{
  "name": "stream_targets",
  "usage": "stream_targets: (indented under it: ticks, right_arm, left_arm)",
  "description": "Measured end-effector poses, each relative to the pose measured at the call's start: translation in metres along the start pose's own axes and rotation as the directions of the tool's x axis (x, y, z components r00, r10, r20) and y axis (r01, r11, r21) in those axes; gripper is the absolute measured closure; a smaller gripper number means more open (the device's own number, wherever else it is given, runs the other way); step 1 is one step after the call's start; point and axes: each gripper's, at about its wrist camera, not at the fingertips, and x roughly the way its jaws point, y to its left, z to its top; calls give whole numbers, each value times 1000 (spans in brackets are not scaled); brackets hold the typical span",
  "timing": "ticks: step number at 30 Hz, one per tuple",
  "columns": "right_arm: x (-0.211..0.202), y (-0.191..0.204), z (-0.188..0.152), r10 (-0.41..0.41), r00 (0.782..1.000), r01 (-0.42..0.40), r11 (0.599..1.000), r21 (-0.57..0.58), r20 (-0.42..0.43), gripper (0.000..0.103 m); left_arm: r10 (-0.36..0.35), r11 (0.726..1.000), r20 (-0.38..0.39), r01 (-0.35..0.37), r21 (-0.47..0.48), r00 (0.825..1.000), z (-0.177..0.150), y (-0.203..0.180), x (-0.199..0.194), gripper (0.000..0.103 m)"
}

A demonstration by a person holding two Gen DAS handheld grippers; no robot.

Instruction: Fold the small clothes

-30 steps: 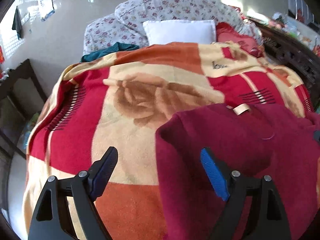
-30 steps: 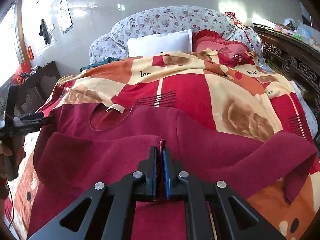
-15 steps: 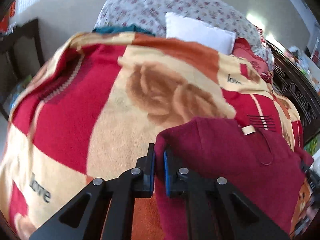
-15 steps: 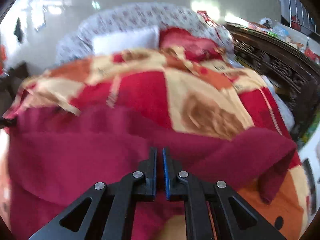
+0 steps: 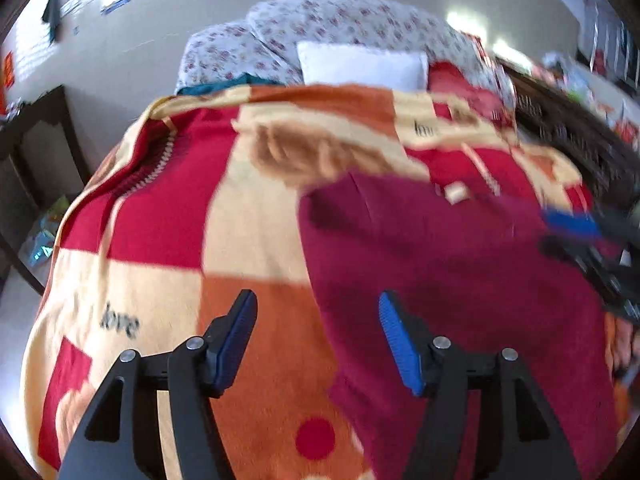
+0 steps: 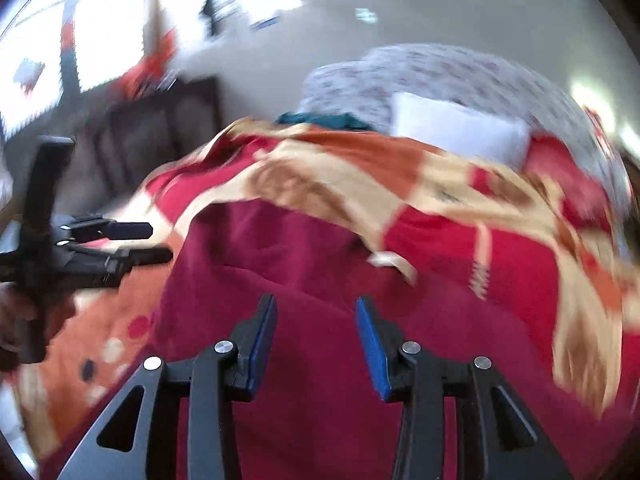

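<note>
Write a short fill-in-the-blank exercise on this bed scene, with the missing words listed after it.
1. The garment lying on the blanket is dark ____ in colour.
2. The plain pillow at the head of the bed is ____.
3. The left gripper has ____ between its fingers.
4. The word printed on the blanket beside the left gripper is ____.

Missing words: red; white; nothing; love

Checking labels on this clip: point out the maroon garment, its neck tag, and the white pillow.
maroon garment (image 5: 460,280), left wrist view, middle of the fabric.
neck tag (image 5: 456,192), left wrist view, the tag's face.
white pillow (image 5: 360,66), left wrist view, centre of its front.
</note>
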Motion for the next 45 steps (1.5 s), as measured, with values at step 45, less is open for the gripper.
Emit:
stream_targets:
  ticks: [45]
  right_arm:
    - [-63,-125,-103,-365,926,371,834,409,-97,81]
  left_arm:
    - [37,988,-32,-41,-149,999,-17,-28,41,27]
